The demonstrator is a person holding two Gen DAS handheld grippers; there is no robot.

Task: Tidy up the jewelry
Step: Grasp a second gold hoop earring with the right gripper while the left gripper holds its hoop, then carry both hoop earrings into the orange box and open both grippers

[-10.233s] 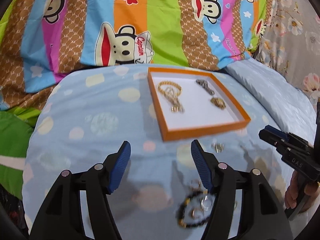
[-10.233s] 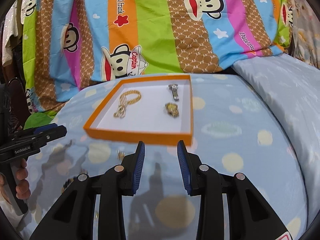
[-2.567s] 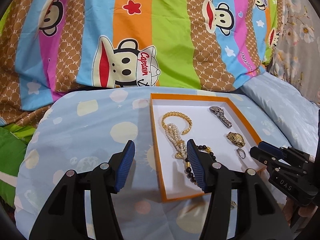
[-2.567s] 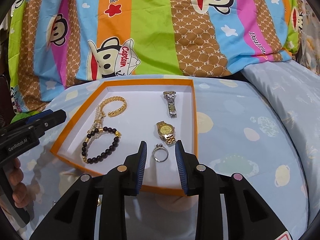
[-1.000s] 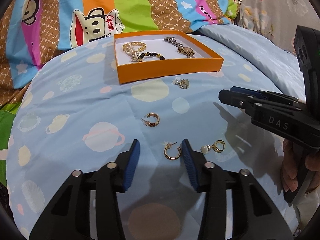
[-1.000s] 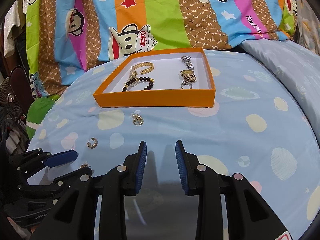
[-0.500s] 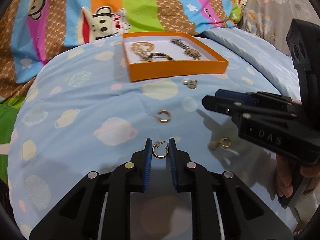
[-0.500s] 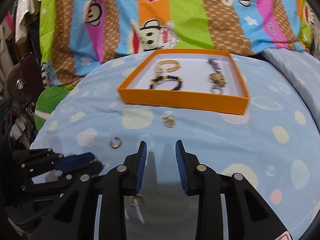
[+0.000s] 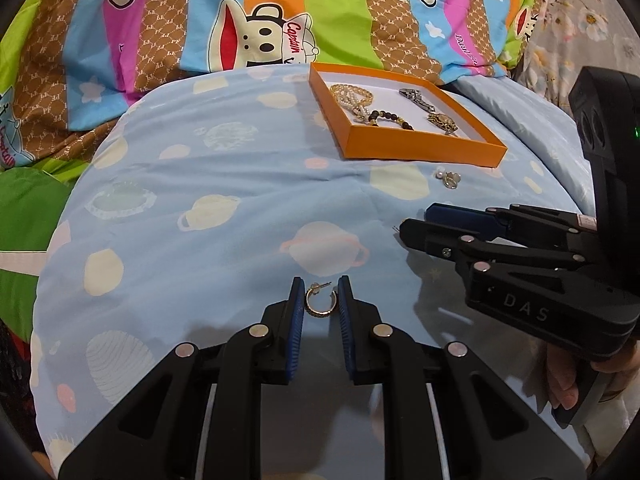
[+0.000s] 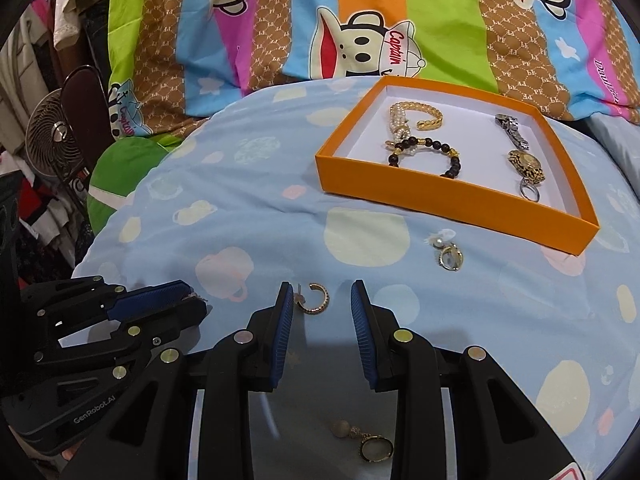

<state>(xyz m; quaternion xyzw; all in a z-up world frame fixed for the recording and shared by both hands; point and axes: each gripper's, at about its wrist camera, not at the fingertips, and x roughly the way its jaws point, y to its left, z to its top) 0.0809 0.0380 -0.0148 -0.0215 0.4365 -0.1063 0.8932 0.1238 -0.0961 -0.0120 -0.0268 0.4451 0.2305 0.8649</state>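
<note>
Now the left gripper (image 9: 319,300) has just closed in, pinching a small gold hoop earring (image 9: 319,302) low in the frame's centre: light, rigid, slippery wire, probably best squeezed across the ring, clear of its thin post. The right gripper (image 10: 318,300) hangs half-spread over a second hoop (image 10: 316,298) on the bed (image 9: 224,184). Upper right, the orange box (image 10: 452,196) holds a bead bracelet (image 10: 430,154), gold chain (image 10: 420,116), two watches (image 10: 524,162) and a ring (image 10: 530,192).

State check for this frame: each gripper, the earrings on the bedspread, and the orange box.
left gripper: shut on a gold hoop earring
right gripper: open, second hoop earring loose between its jaws
pearl earring: lying loose on bedspread
orange box: open, holding bracelets and watches
</note>
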